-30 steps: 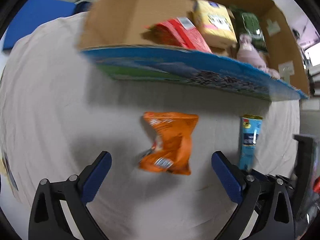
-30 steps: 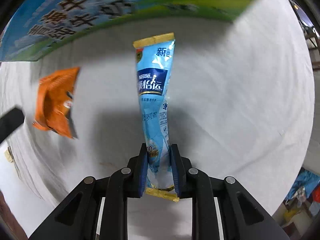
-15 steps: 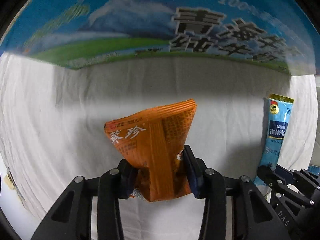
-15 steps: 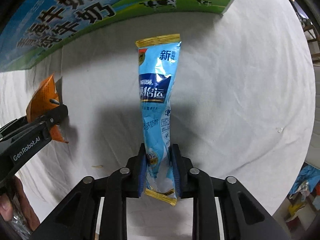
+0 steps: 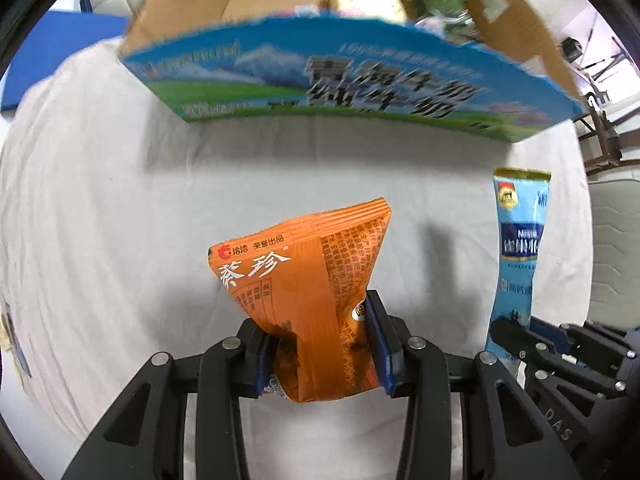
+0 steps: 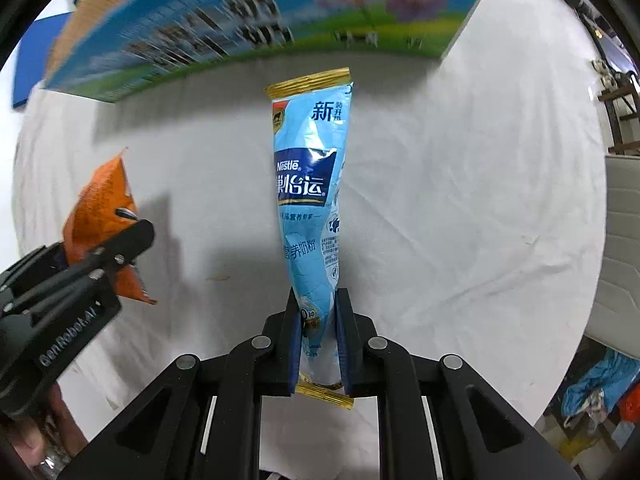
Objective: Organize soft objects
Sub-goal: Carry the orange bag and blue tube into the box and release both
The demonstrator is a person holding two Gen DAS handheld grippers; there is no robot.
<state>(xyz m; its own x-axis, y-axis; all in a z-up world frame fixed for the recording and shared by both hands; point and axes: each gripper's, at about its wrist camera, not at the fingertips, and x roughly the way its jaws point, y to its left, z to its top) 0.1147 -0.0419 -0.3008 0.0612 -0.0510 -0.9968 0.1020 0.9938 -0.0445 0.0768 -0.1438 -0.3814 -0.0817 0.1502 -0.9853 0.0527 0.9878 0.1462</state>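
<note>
My left gripper (image 5: 320, 344) is shut on an orange snack packet (image 5: 308, 292) and holds it above the white cloth. My right gripper (image 6: 318, 340) is shut on the lower end of a long light-blue Nestle sachet (image 6: 312, 200), which stands upright. The sachet also shows in the left wrist view (image 5: 518, 248), and the orange packet in the right wrist view (image 6: 100, 216). Ahead is an open cardboard box (image 5: 352, 76) with a blue and green printed front flap; several packets lie inside it.
A white cloth (image 5: 120, 220) covers the table. A blue mat (image 5: 48, 52) lies at the far left. Furniture and a padded white seat (image 6: 624, 240) stand off to the right. A small crumb (image 6: 218, 278) lies on the cloth.
My left gripper has closed on the orange packet and lifted it off the cloth. Both grippers have risen, so the box opening shows again. The right gripper still holds the sachet.
</note>
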